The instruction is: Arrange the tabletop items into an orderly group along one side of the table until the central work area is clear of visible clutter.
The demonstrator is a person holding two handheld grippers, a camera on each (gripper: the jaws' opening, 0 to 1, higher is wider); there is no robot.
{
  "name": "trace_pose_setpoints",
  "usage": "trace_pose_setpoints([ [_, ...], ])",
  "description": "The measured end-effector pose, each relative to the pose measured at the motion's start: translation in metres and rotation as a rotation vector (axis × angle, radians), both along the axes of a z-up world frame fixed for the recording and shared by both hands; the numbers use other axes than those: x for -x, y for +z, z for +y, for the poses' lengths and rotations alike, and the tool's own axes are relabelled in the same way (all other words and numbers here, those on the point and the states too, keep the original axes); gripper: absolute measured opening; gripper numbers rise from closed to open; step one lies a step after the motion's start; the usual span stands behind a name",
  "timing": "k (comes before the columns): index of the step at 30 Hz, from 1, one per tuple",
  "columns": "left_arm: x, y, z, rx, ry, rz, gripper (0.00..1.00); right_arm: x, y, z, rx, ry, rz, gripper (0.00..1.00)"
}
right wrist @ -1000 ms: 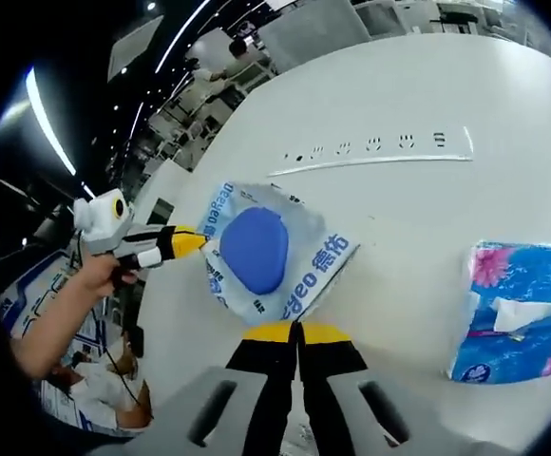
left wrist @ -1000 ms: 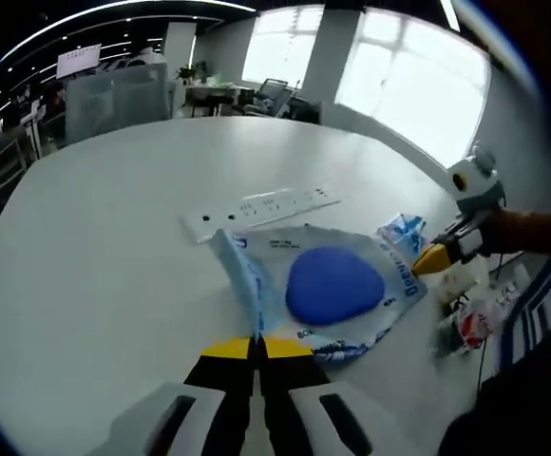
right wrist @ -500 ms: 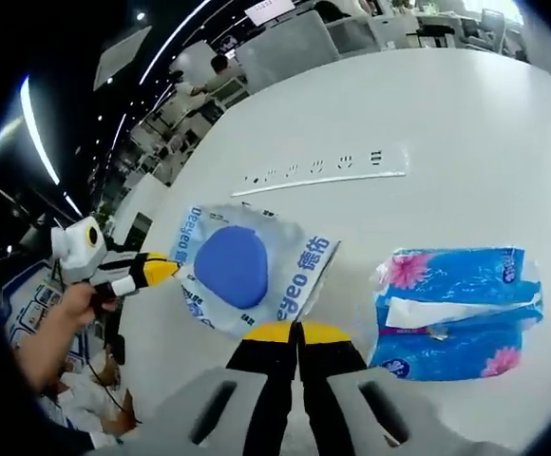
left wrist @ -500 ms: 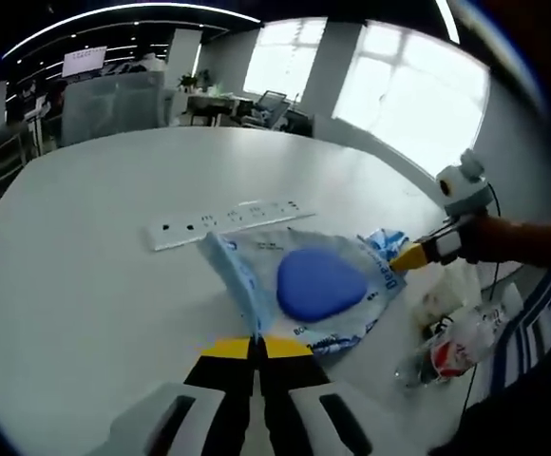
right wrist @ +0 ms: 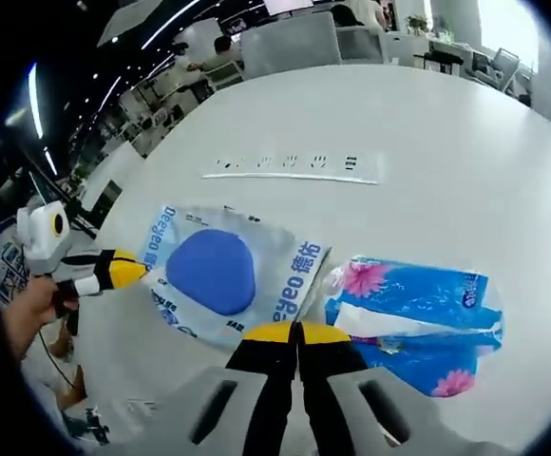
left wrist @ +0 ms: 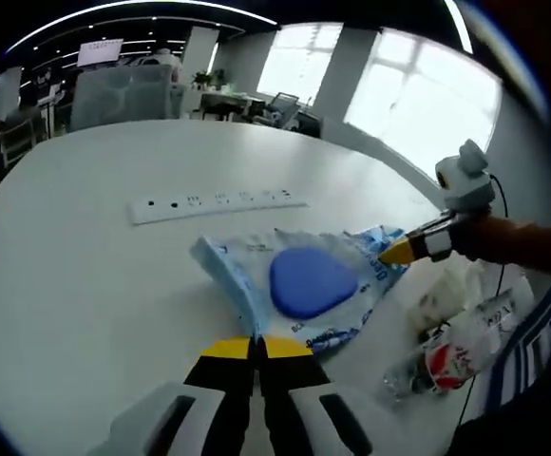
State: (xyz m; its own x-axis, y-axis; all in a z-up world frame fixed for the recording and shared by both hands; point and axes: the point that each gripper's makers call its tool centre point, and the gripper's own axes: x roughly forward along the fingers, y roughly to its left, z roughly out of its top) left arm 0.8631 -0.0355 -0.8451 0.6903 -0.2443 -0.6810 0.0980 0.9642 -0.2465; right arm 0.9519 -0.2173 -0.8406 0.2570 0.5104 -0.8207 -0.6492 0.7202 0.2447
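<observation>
On white round table (left wrist: 76, 285): both grippers, left gripper (left wrist: 254, 347) and right gripper (right wrist: 294, 332), jaws closed on opposite edges of blue-and-clear plastic wipes pack (left wrist: 304, 285), mid-carry; next, likely set beside blue floral tissue pack (right wrist: 418, 318), at 3 o'clock.

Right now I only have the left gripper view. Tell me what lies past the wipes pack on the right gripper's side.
Observer: A blue tissue pack with pink flowers lies flat right beside the wipes pack, their edges about touching.
Operator: Report the right gripper's grip.
Observer: The right gripper has its jaws shut together on the wipes pack's near edge, apparently pinching it.
</observation>
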Motion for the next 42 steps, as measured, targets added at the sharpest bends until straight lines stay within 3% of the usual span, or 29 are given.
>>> trace_pose_setpoints([
  [8, -0.001, -0.012, -0.002, -0.004, -0.014, 0.004, 0.0, 0.001, -0.014, -0.003, 0.069, 0.044, -0.044, 0.0],
  [13, -0.003, -0.017, -0.002, -0.03, -0.033, 0.006, 0.02, 0.003, -0.012, -0.003, 0.073, 0.041, -0.054, 0.0],
  [16, -0.001, -0.021, -0.002, -0.03, -0.031, 0.021, 0.02, 0.0, -0.011, -0.007, 0.09, 0.047, -0.097, 0.0],
  [17, 0.0, -0.021, -0.002, -0.037, -0.034, 0.019, 0.03, -0.002, -0.009, -0.007, 0.09, 0.052, -0.12, 0.0],
  [23, 0.0, -0.017, 0.003, -0.047, -0.012, -0.003, 0.06, -0.002, -0.004, -0.002, 0.047, 0.031, -0.109, 0.0],
  [27, 0.005, -0.013, 0.002, -0.054, -0.019, -0.009, 0.08, 0.0, 0.01, 0.004, 0.0, 0.018, -0.118, 0.02],
  [32, 0.007, -0.004, -0.002, -0.043, -0.04, -0.035, 0.15, 0.01, 0.026, 0.01, -0.049, 0.037, -0.131, 0.12],
  [39, 0.014, 0.03, -0.009, -0.052, -0.056, -0.096, 0.25, 0.014, 0.04, 0.007, -0.102, 0.019, -0.15, 0.23],
  [42, 0.013, 0.033, -0.009, -0.059, -0.062, -0.122, 0.3, 0.014, 0.049, 0.004, -0.128, 0.011, -0.178, 0.27],
])
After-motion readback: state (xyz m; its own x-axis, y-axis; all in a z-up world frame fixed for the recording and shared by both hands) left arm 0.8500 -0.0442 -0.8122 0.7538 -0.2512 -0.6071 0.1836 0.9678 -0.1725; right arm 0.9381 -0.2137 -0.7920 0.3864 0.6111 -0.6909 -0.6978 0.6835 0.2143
